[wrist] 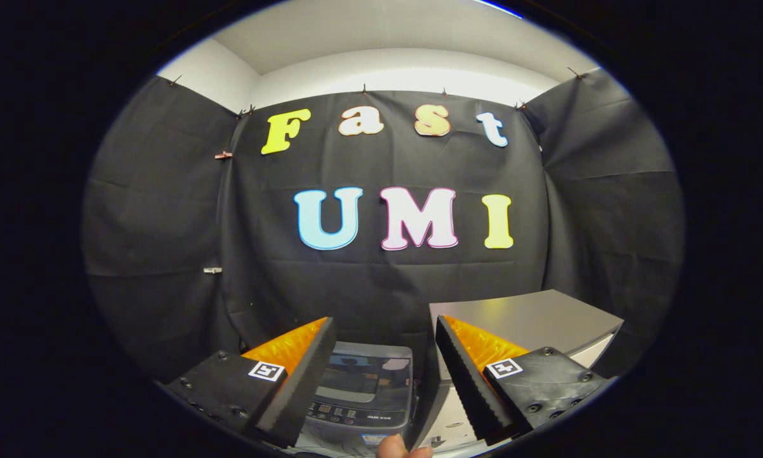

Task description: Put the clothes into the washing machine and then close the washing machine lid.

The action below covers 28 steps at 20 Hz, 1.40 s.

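Grey washing machine (362, 391) beyond wide-open, empty fingers (464, 375)

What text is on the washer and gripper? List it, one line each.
Washer panel: small print, too blurred to read.
Gripper markers: square patterns, no words.
Nothing legible there; the gripper is open, with the washer seen between its fingers.

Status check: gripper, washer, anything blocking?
Gripper open, holding nothing. Washing machine low between and beyond the fingers, lid looks down. Grey cabinet beside the machine; a fingertip at the near edge. Nothing between gripper and machine.
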Motion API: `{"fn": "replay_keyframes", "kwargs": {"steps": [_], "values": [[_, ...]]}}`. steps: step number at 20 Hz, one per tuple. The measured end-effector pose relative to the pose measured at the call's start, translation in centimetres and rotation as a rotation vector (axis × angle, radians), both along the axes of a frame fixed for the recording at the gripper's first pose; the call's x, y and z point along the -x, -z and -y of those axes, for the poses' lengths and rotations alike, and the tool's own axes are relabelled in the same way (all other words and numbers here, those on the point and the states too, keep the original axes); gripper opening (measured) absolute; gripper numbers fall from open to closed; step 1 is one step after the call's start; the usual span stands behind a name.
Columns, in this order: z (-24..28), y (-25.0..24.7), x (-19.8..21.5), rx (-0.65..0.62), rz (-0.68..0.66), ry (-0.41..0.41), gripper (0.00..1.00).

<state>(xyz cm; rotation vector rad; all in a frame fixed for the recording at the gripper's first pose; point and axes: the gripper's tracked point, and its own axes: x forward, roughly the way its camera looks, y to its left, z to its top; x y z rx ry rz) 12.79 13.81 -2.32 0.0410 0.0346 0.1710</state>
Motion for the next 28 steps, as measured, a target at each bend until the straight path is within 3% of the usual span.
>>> {"fn": "replay_keyframes", "kwargs": {"steps": [4,8,28], "values": [[3.6,-0.8,3.2,-0.027,0.027,0.029,0.99],[6.8,-0.7,5.5,0.041,0.04,0.067,0.99],[8.2,-0.6,8.9,0.015,0.021,0.09,0.99]]}}
